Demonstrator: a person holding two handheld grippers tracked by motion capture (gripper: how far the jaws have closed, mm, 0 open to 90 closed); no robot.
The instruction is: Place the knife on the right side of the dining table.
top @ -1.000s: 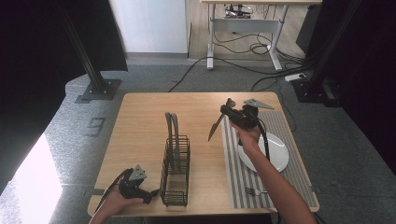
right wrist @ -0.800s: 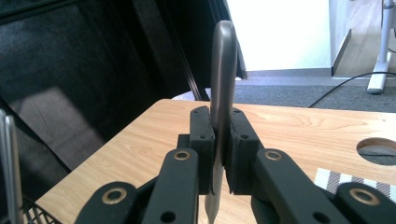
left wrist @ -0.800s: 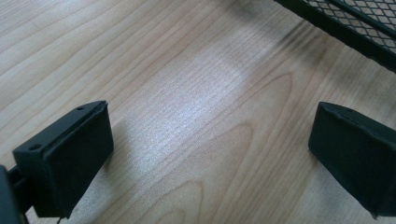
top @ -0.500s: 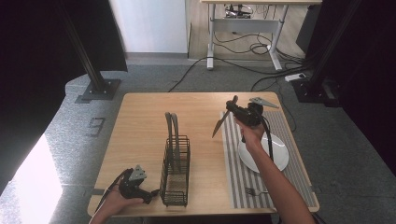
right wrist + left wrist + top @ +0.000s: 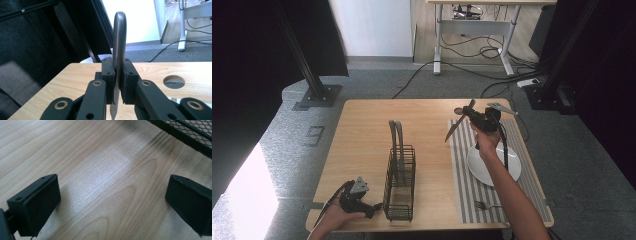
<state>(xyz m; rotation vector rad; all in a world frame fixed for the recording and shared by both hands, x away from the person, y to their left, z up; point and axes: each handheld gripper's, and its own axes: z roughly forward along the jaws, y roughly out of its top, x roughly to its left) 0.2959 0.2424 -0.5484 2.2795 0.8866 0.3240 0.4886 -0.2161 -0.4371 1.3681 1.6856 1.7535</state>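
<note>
Starting at the left: your left gripper (image 5: 362,202) rests on the table (image 5: 362,130) near its front left corner, just beside the black wire caddy (image 5: 400,182). In the left gripper view its jaws stand wide apart with bare wood between them and the caddy's mesh (image 5: 192,130) crossing the upper right corner. It holds nothing, and its spot reads as a parking place from which it could steady the caddy if need be (a judgement, not a thing seen).

The caddy stands upright in the middle of the table, its tall loop handle rising at the far end, well apart from the knife. I can't tell whether it has anything in it.

Further right, your right gripper (image 5: 472,114) is raised above the far end of the striped placemat (image 5: 462,170), its jaws clamped on the knife (image 5: 453,131). In the right gripper view the pads pinch the knife (image 5: 119,45) across its flat, the rounded handle end standing up and the blade pointing down and to the left in the high view. I judge that hold suits lowering it blade first into the caddy.

On the mat lie a white plate (image 5: 492,167) and, near the front edge, a fork (image 5: 484,205).

Count: two grippers, one caddy, one knife, one plate, one fork, one mat.
</note>
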